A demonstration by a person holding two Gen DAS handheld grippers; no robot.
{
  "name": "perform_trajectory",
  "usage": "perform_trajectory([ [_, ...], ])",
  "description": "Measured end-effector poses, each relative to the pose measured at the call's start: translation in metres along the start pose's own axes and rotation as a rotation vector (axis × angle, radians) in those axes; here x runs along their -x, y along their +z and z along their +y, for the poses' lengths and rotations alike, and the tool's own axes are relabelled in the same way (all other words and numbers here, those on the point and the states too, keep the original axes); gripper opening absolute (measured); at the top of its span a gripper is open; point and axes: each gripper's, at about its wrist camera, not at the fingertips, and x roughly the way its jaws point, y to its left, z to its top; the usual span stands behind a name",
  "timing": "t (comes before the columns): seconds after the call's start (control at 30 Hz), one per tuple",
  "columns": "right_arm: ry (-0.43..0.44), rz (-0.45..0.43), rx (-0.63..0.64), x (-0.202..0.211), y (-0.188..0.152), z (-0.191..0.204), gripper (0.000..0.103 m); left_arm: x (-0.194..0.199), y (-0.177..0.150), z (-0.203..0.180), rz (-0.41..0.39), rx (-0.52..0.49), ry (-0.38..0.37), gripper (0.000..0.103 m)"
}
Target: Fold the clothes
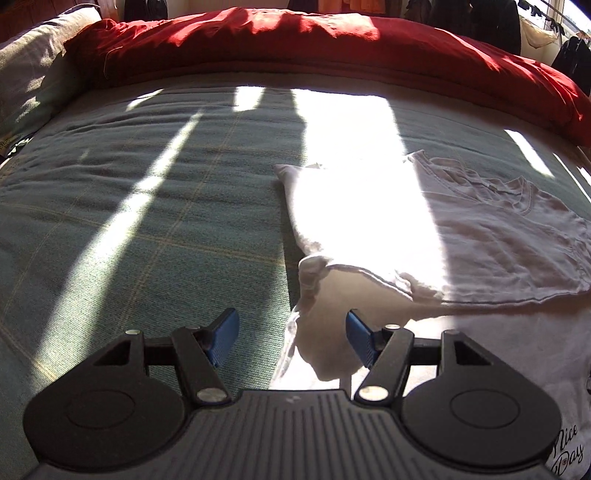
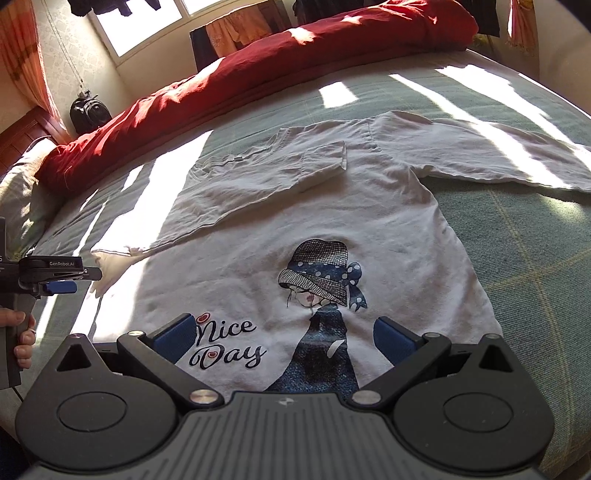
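While both tongs gape, T-shirt (image 2: 332,221) lies on bed (image 2: 535,258).

Both views are fisheye, each mounted behind its own jaws and looking forward along them, low over the bed (image 1: 147,221). The left wrist camera sits at the near edge of the bed, facing across it toward the red duvet (image 1: 295,48) at the far side; the left gripper (image 1: 291,341) fills the lower frame, close to the lens. The right wrist camera looks from the same near edge, angled toward the window (image 2: 147,22), with the right gripper (image 2: 284,341) in its foreground. The 2 views share the white T-shirt (image 2: 295,206), the duvet and the bed. The right view also takes in the left gripper, side-on at its left margin.
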Motion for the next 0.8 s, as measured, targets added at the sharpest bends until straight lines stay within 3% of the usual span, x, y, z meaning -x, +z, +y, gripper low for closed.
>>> perform_trajectory([
  [0.3, 0.015, 0.01, 0.039, -0.017, 0.013, 0.01, 0.103, -0.022, 0.014, 0.012, -0.068, 0.033, 0.033, 0.065],
  [0.8, 0.048, 0.018, 0.058, -0.026, 0.027, 0.019, 0.103, -0.022, -0.002, 0.034, -0.068, 0.017, 0.008, 0.07],
])
